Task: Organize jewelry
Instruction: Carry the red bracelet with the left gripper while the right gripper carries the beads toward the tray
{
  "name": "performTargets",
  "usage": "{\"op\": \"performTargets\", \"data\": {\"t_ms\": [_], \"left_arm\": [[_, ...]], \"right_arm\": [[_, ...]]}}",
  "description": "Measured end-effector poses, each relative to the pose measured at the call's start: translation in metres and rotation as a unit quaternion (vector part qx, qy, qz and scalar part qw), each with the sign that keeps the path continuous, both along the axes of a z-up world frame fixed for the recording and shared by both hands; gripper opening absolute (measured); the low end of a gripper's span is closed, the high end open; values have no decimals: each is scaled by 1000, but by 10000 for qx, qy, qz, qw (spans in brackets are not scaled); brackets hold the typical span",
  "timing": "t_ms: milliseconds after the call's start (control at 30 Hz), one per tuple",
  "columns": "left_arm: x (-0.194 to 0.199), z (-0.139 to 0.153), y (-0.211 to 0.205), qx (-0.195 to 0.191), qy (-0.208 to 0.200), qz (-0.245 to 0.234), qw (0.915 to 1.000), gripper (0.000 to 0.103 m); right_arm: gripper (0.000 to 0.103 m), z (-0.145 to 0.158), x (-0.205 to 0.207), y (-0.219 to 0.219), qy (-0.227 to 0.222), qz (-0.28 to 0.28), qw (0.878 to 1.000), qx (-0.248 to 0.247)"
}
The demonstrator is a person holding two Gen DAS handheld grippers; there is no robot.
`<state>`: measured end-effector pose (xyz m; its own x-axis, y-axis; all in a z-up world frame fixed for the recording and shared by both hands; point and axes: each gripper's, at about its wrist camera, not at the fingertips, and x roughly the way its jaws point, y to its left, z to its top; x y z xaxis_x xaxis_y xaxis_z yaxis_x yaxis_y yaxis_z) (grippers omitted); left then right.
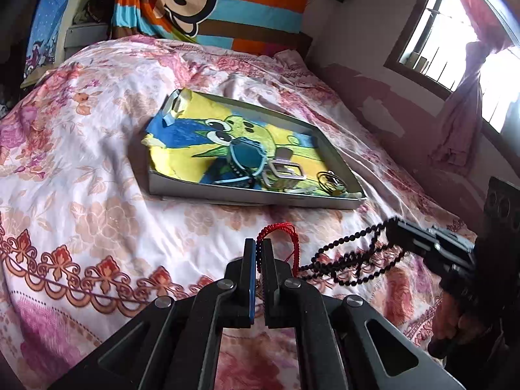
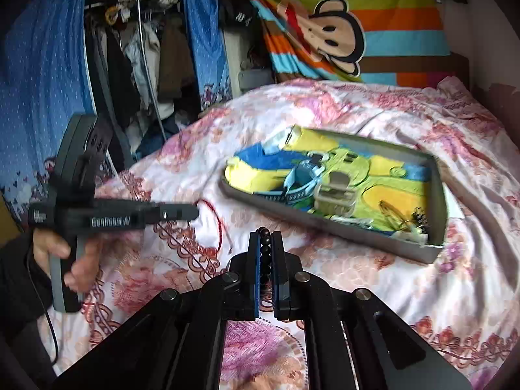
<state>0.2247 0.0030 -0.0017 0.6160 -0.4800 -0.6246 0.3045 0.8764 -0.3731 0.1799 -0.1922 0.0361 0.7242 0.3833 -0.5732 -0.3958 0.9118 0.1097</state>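
Observation:
My left gripper [image 1: 259, 243] is shut on a red cord bracelet [image 1: 286, 231] and holds it above the bed; its loop hangs from the tips in the right wrist view [image 2: 214, 211]. My right gripper [image 2: 266, 234] is shut on a black bead necklace [image 2: 265, 243], whose strands dangle from it in the left wrist view [image 1: 351, 260]. A grey tray [image 1: 247, 196] lined with a yellow, blue and green cartoon cloth lies on the bed ahead. In it are a blue watch [image 1: 243, 159], a pale buckle [image 1: 286, 170] and a thin gold piece [image 1: 330, 178].
The bed has a pink floral cover [image 1: 97, 162]. A striped monkey blanket [image 1: 208, 3] hangs at the head. A window and a curtain [image 1: 461, 104] are on the right. An open wardrobe with clothes [image 2: 143, 65] stands left of the bed.

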Motion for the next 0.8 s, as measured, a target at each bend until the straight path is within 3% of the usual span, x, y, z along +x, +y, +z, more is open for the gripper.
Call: {"op": "performTargets", "data": {"t_ms": [233, 533, 800], "left_arm": [[-18, 9, -15, 104, -129, -13, 9999, 3], [-16, 30, -22, 42, -185, 112, 9998, 3], [-19, 43, -46, 101, -284, -61, 9995, 3]], "right_arm": [[5, 22, -9, -24, -253, -261, 9991, 195], [5, 54, -22, -49, -666, -531, 9957, 371], [5, 79, -34, -73, -924, -756, 9912, 571]]}}
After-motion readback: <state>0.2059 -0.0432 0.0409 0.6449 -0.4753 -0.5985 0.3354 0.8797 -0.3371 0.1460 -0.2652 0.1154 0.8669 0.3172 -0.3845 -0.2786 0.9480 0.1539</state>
